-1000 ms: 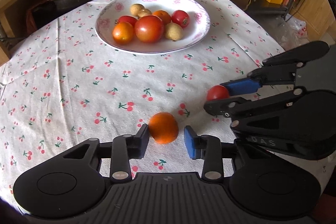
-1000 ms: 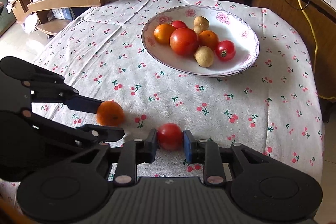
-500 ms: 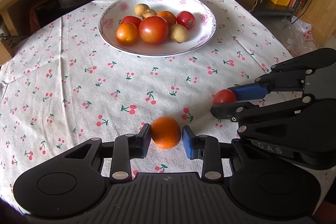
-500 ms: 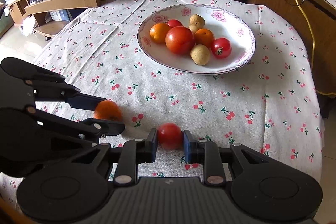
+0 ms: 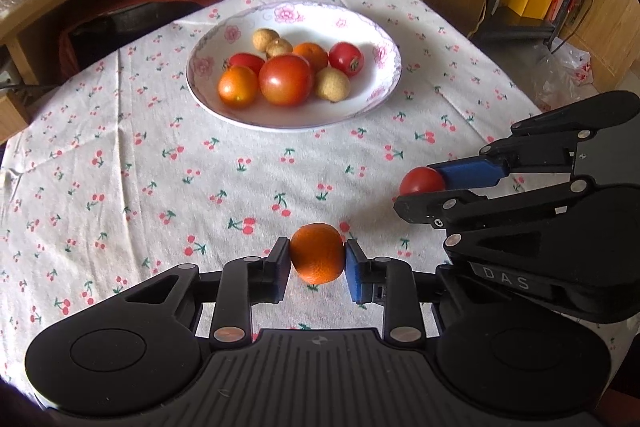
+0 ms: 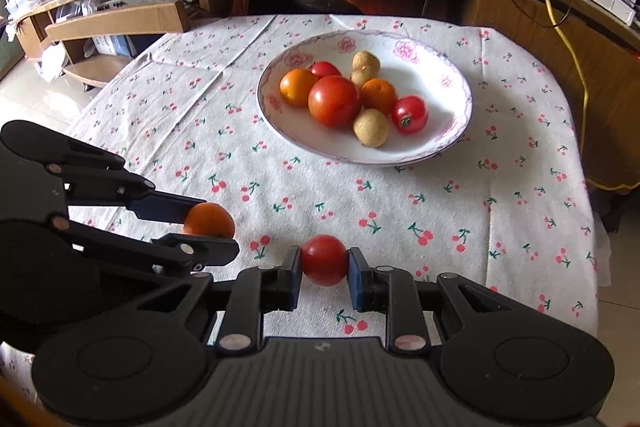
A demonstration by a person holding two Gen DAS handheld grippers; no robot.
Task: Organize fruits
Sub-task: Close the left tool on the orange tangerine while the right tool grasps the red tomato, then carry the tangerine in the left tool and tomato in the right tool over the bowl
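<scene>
Both grippers, left [image 5: 317, 260] clamped across a small round orange [image 5: 317, 253] and right [image 6: 324, 261] across a soft, bruisable red tomato [image 6: 324, 259], hold them at their widest girth, well short of the white flowered ceramic bowl [image 6: 460, 131].

My right gripper [image 5: 430, 189] covers the lower half of the small tomato [image 5: 421, 179] in the left wrist view, and its body runs off the frame's right edge. In the right wrist view my left gripper [image 6: 202, 223] hides the orange's [image 6: 209, 219] underside. In the plate [image 6: 452, 131], a red fruit [image 6: 323, 68] sits mostly behind the big tomato [image 6: 333, 101]. Whether either fruit I hold touches the tablecloth [image 6: 440, 211], I cannot tell
</scene>
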